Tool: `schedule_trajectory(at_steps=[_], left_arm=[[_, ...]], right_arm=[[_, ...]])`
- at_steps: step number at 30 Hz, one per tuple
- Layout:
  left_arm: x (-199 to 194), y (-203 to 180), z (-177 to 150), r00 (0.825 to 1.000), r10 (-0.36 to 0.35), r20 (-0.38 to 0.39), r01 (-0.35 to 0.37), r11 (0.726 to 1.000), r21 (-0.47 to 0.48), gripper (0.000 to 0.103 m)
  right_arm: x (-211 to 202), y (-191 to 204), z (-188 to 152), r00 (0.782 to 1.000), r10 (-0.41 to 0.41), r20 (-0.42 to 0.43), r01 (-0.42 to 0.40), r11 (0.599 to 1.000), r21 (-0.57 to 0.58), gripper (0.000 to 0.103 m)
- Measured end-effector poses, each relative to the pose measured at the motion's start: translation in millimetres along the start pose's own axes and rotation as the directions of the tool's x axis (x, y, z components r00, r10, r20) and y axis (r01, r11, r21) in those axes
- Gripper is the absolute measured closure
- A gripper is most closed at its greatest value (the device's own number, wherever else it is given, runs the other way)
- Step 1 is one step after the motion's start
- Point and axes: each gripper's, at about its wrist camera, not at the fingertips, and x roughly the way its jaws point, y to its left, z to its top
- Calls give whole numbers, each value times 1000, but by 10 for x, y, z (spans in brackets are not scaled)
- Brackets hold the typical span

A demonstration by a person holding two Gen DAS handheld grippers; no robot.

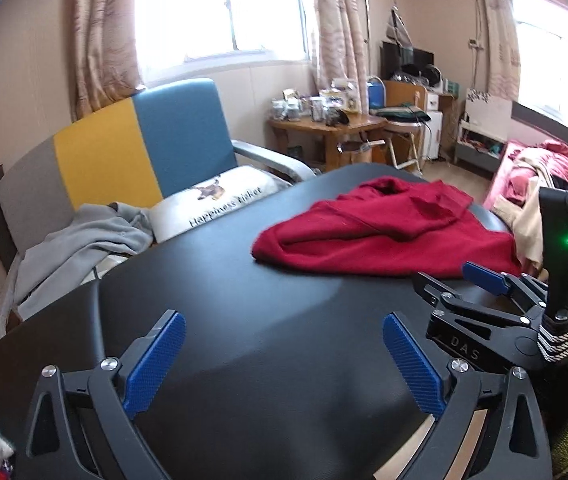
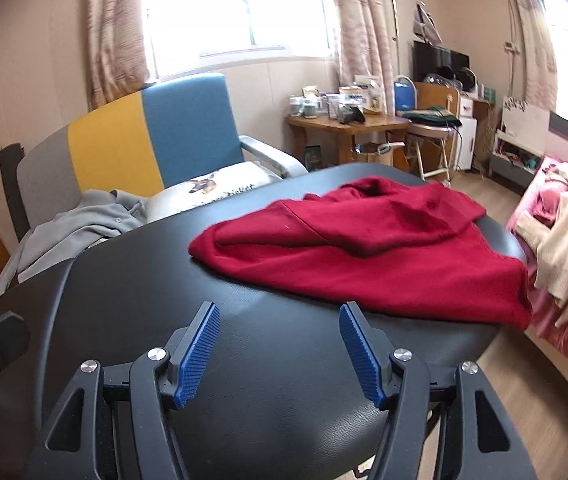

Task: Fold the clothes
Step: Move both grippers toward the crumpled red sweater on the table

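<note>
Blue-padded tongs fill the foreground: my left gripper (image 1: 284, 364) has its jaws spread wide and holds nothing, and my right gripper (image 2: 280, 354) is likewise parted and empty. Both hover low over the near part of the black table (image 1: 244, 320), pointed at the cloth, which I judge a ready stance for reaching in. One red garment (image 2: 364, 248) lies ahead of both tongs, toward the right, loosely doubled over itself with its right edge drooping off the table — rumpled, not a neat fold. Beyond the table to the left stands one chair (image 1: 132, 148) bearing one grey garment (image 1: 80, 244) and one printed cushion (image 1: 220, 200) — a second piece, perhaps awaiting folding.
</note>
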Motion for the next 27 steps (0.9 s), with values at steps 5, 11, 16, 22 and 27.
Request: schedule_trajectory(at_steps=[5, 11, 16, 22, 27], left_arm=[[43, -78, -161, 999, 36, -14, -36, 999, 15, 0], [700, 231, -681, 972, -29, -233, 22, 999, -29, 0], [943, 556, -1117, 955, -37, -293, 6, 994, -107, 0], [1287, 890, -1347, 938, -114, -328, 32, 969, -247, 0], [1445, 1059, -1368, 943, -128, -307, 47, 965, -259, 0]], right_arm=[[123, -67, -135, 998, -5, -62, 4, 1000, -17, 39], [441, -196, -340, 987, 7, -163, -9, 1000, -12, 39], [772, -397, -452, 979, -20, -201, 20, 1000, -1, 39], [1142, -457, -144, 976, -110, -189, 73, 979, -190, 39], [1815, -542, 106, 947, -171, -273, 97, 959, -265, 39]])
